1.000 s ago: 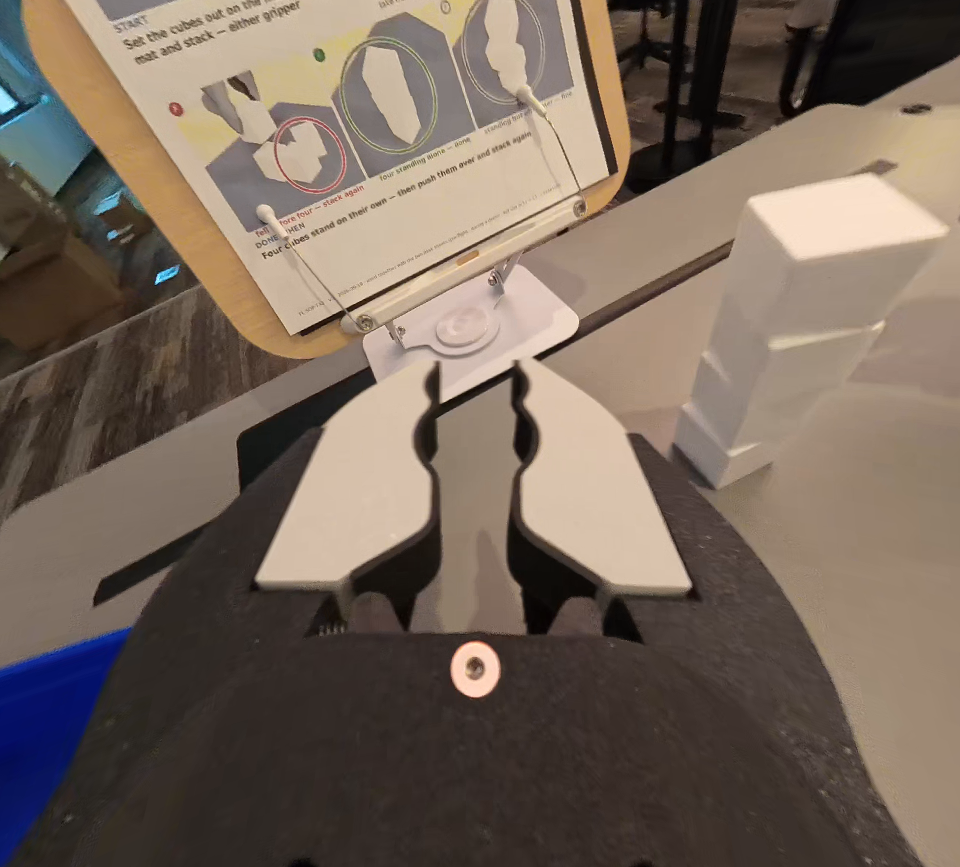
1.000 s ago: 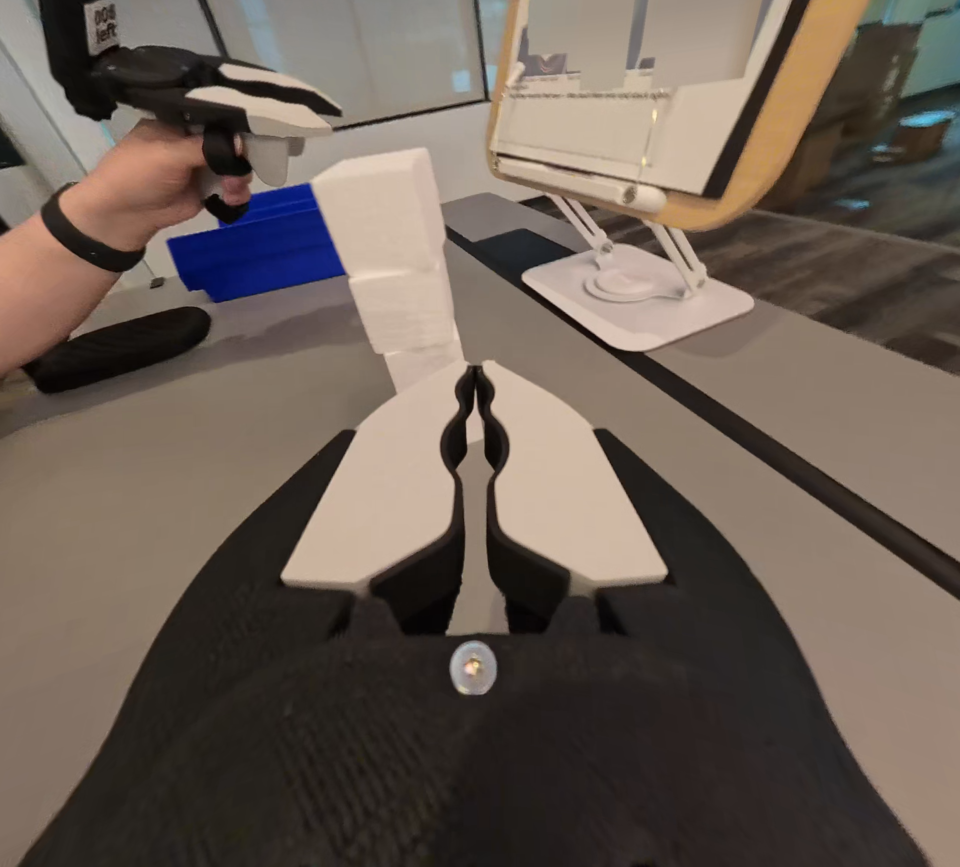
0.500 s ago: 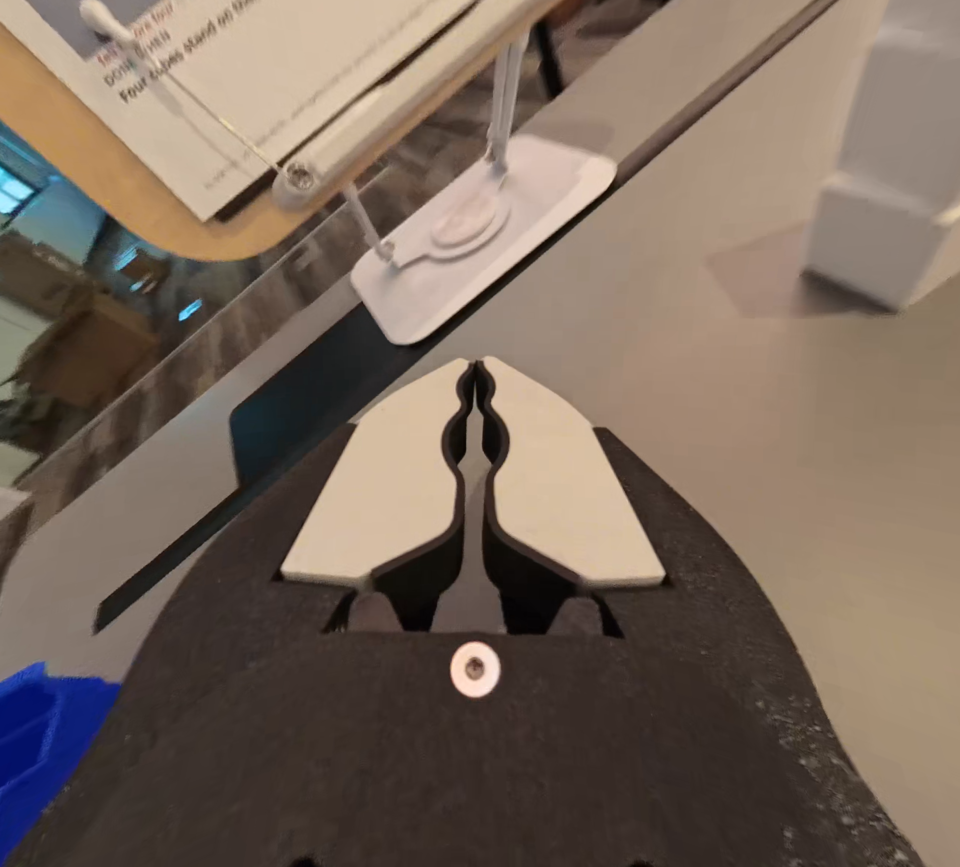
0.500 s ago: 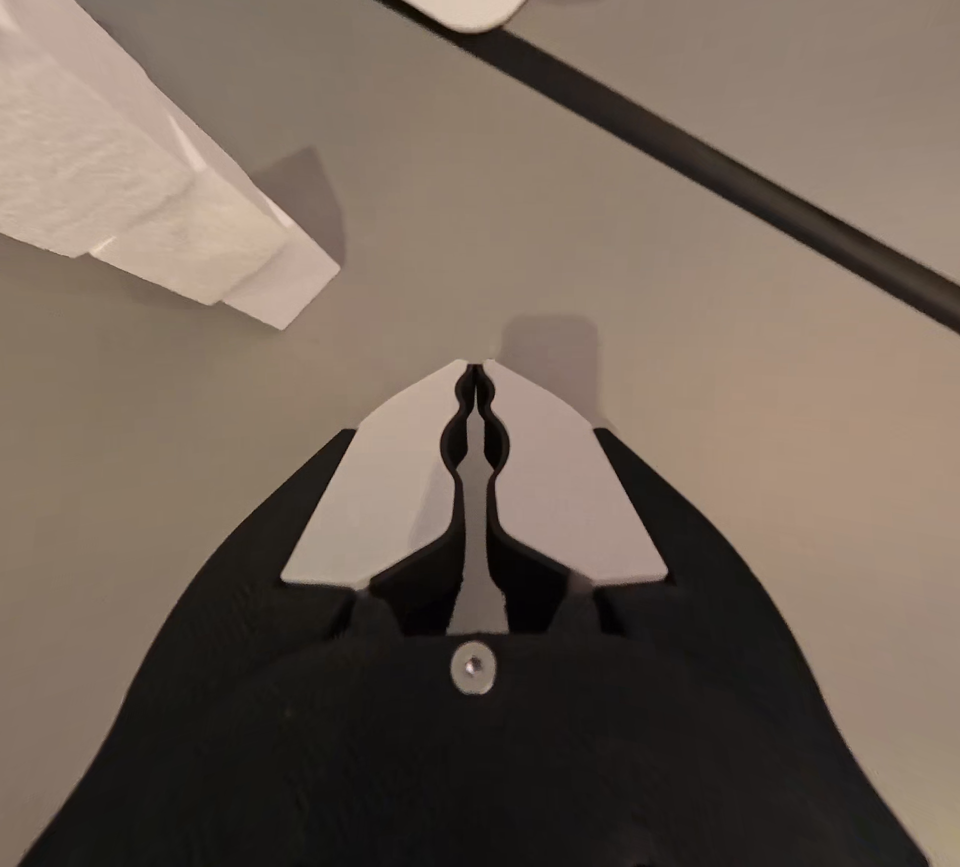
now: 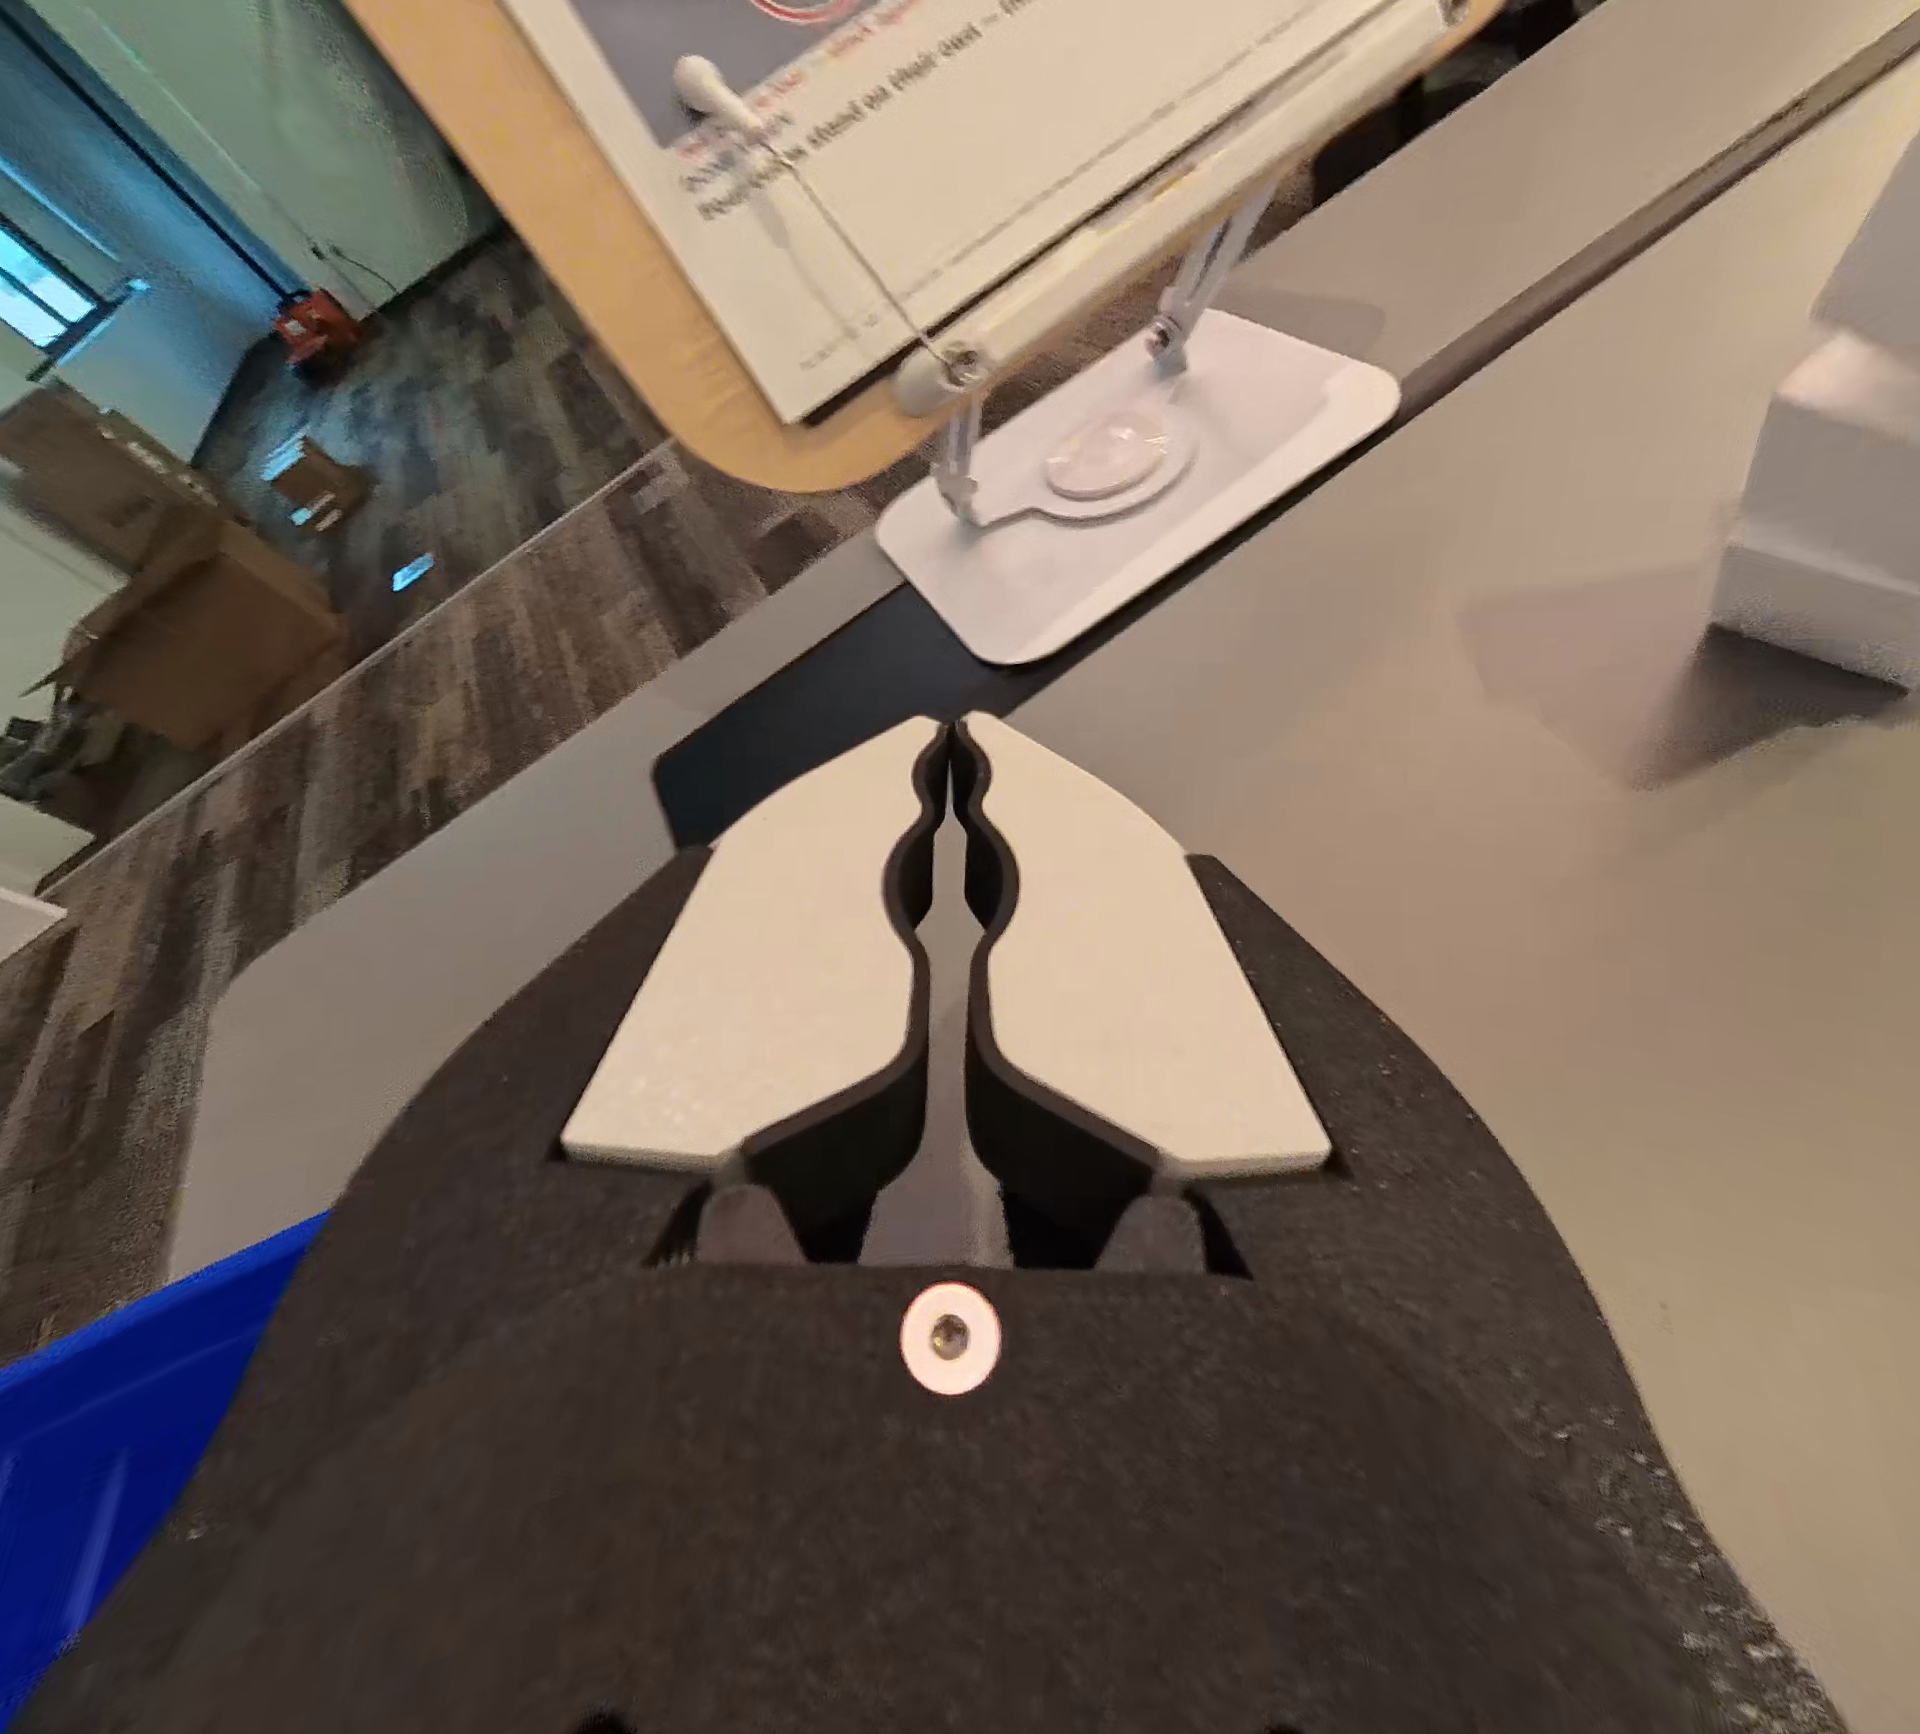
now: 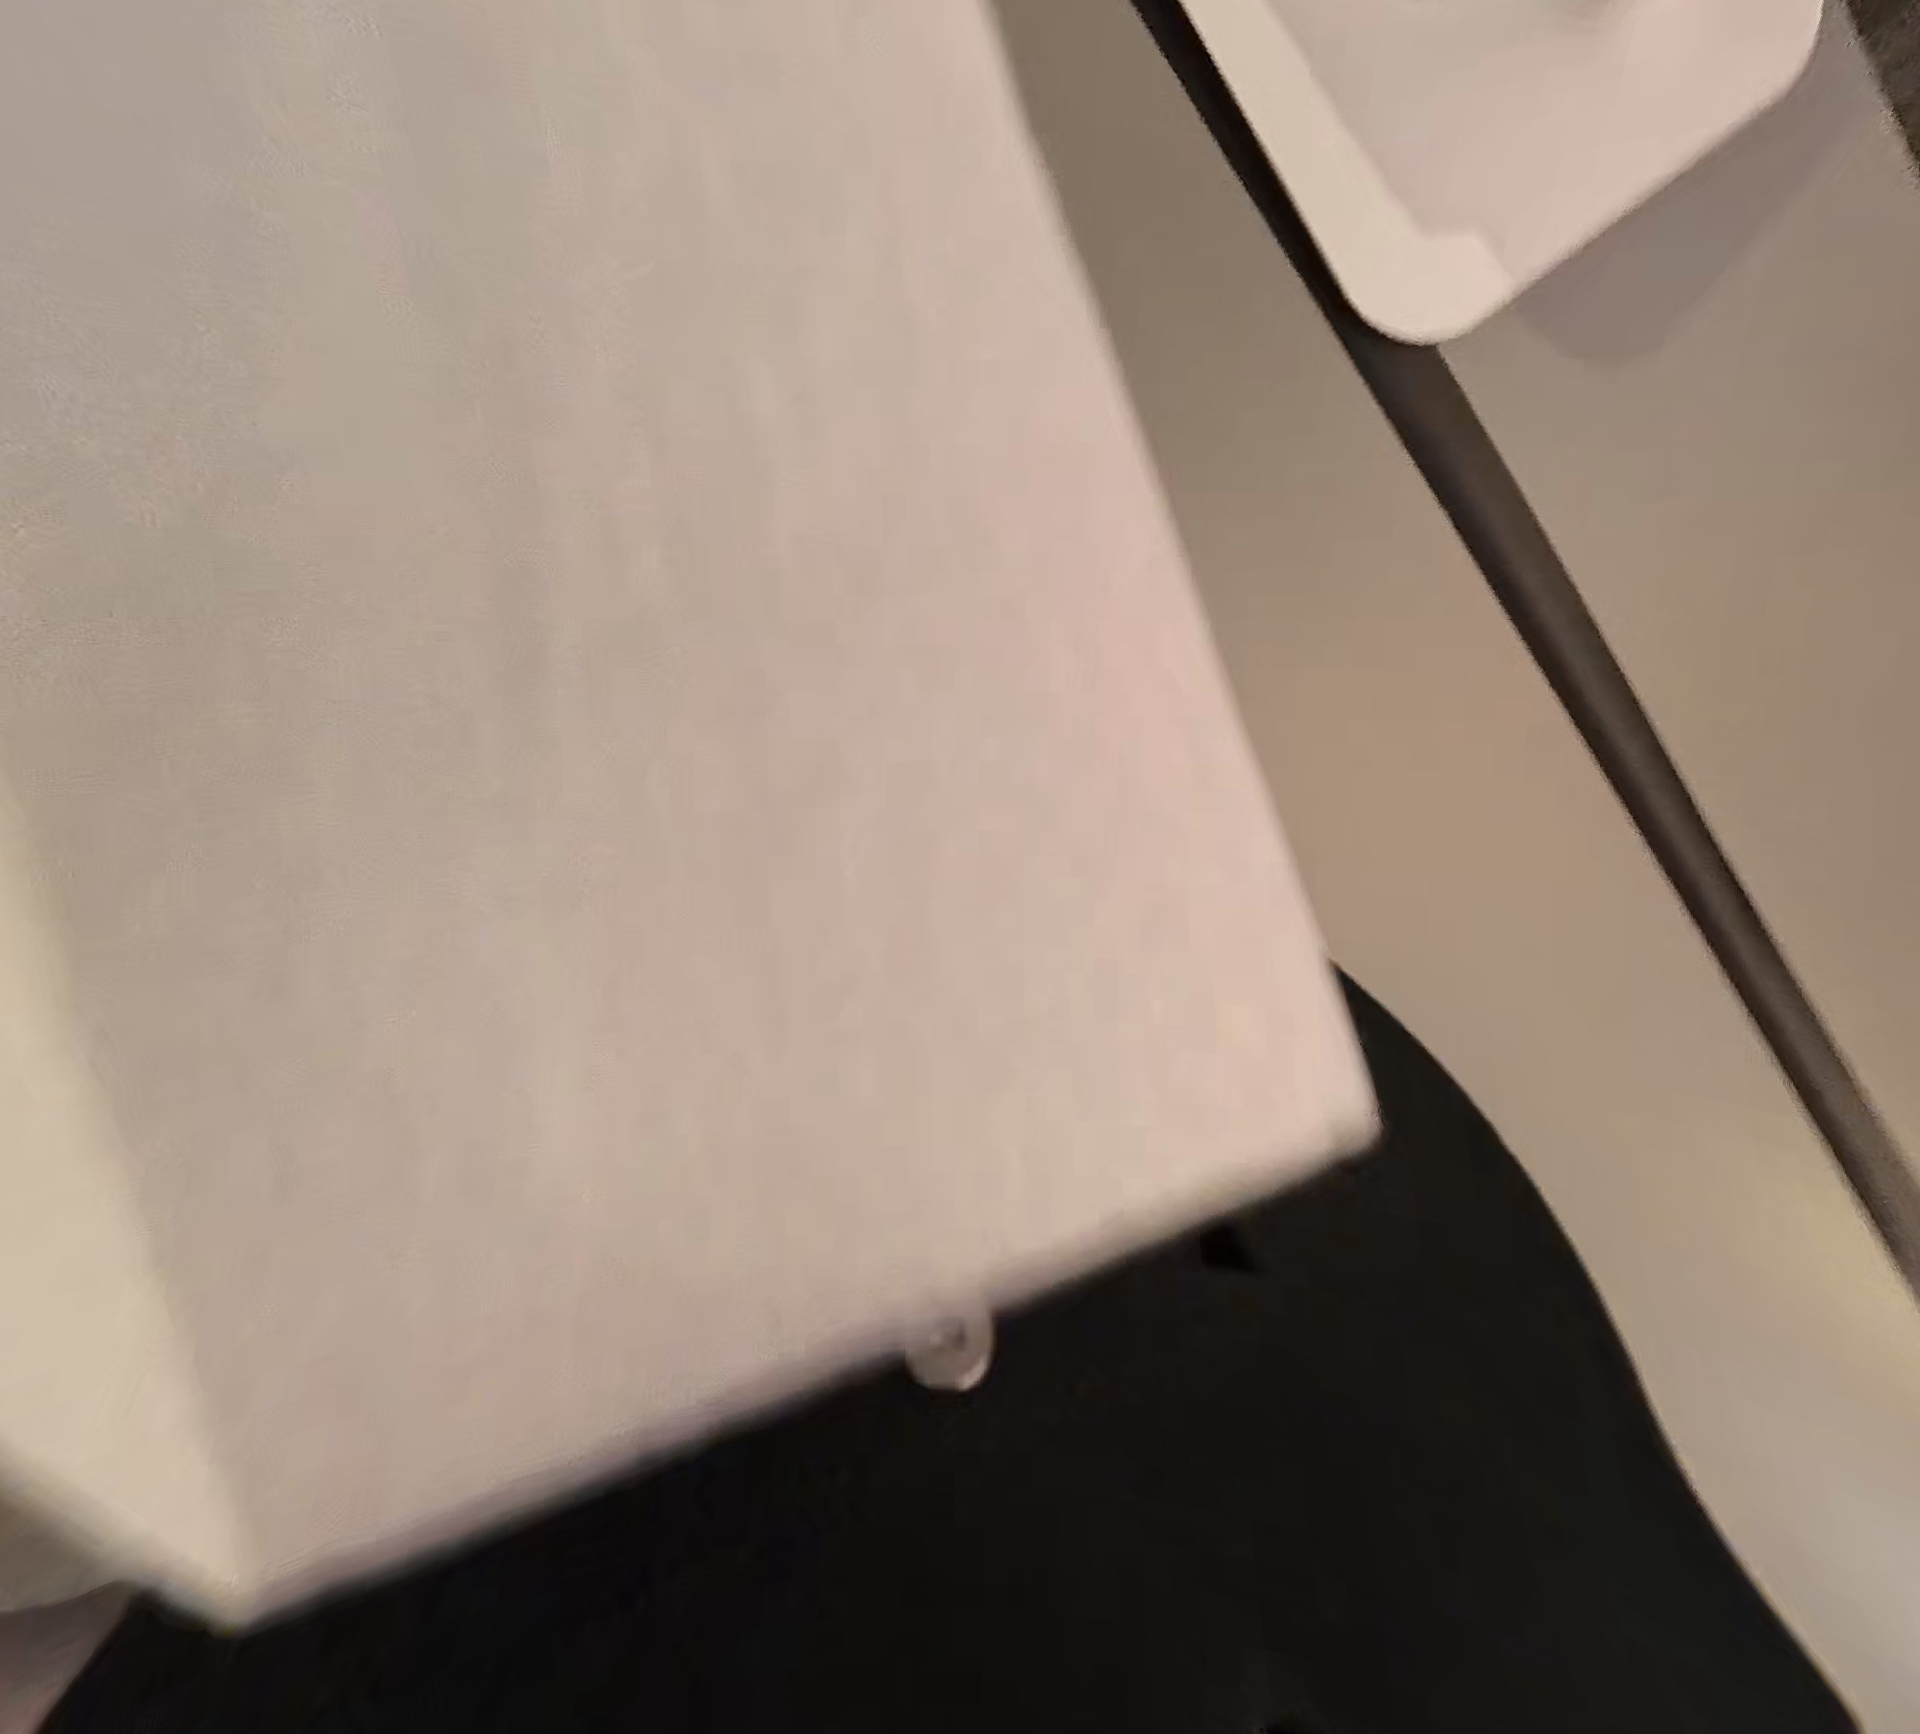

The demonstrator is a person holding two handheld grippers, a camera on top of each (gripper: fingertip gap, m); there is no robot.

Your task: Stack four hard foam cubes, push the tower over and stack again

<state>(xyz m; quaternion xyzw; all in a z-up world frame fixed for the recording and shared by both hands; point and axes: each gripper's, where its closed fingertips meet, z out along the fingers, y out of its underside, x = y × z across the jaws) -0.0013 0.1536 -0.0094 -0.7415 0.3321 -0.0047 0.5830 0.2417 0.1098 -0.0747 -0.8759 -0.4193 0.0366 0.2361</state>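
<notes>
Pushing the tower over looks like the step: a white foam cube (image 6: 623, 645) fills the right wrist view, hiding the right gripper's fingers, so clench unknown. Push low, steady, sideways. Left gripper (image 5: 953, 734) clenched, empty; tower (image 5: 1839, 479) ahead-right of it. Grey surface (image 5: 1455, 853), document stand (image 5: 1132, 489) ahead, carpeted office beyond.

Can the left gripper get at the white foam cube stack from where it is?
Probably yes: the left gripper, shut, has only bare grey table between it and the white foam cube stack.
</notes>
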